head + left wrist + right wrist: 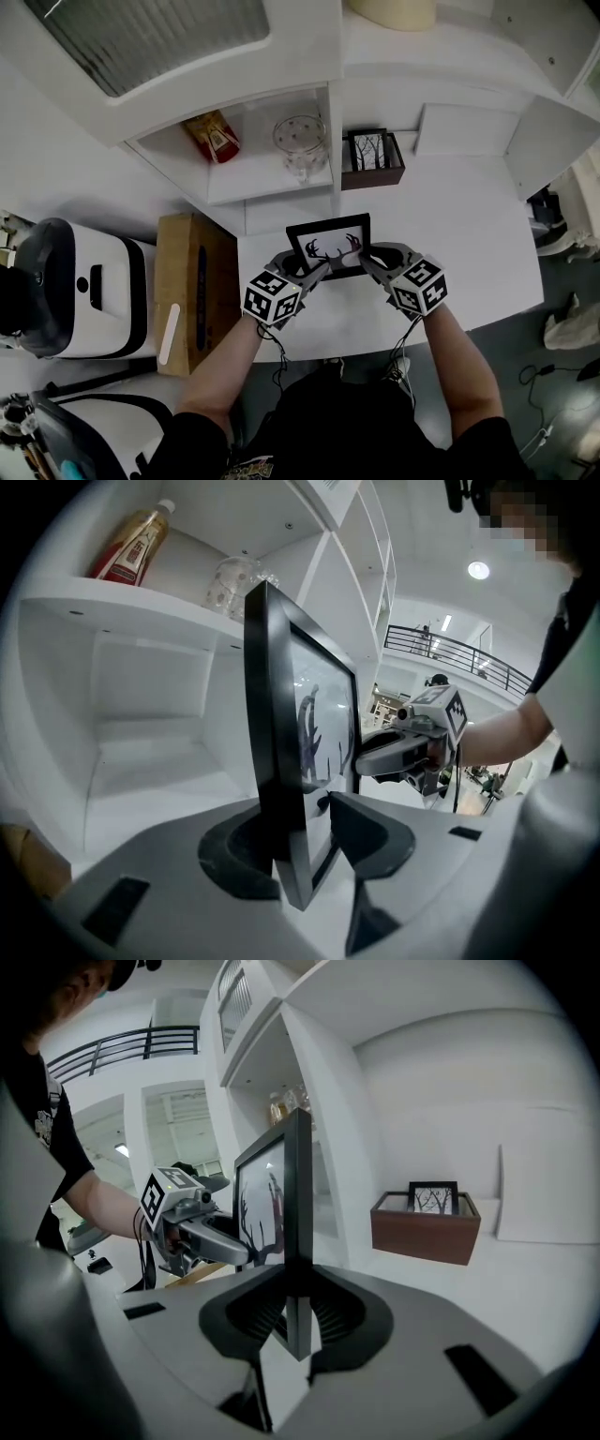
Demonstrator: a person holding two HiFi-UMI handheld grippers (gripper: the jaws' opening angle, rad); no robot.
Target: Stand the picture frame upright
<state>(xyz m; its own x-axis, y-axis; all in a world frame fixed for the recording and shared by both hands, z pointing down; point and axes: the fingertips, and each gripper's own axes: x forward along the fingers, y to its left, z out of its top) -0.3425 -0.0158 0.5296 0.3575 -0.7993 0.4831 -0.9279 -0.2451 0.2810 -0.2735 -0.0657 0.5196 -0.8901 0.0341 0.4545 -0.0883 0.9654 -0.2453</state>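
Note:
The black picture frame [328, 242] with a bare-tree print stands upright over the white table [469, 234], its face towards me. My left gripper [314, 270] sits at its lower left edge. In the left gripper view the frame [281, 742] is between the jaws of that gripper [300, 827], with a gap on the glass side, so it is open. My right gripper [367, 258] is at the lower right edge. In the right gripper view that gripper [298, 1312] is shut on the frame's edge [298, 1213]. Whether the frame's bottom touches the table I cannot tell.
A brown wooden box [373, 159] with a small tree picture stands behind the frame. On the shelf are a glass jar [302, 141] and a red-labelled bottle [214, 136]. A cardboard box [195, 291] and a white machine [84, 286] stand on the left.

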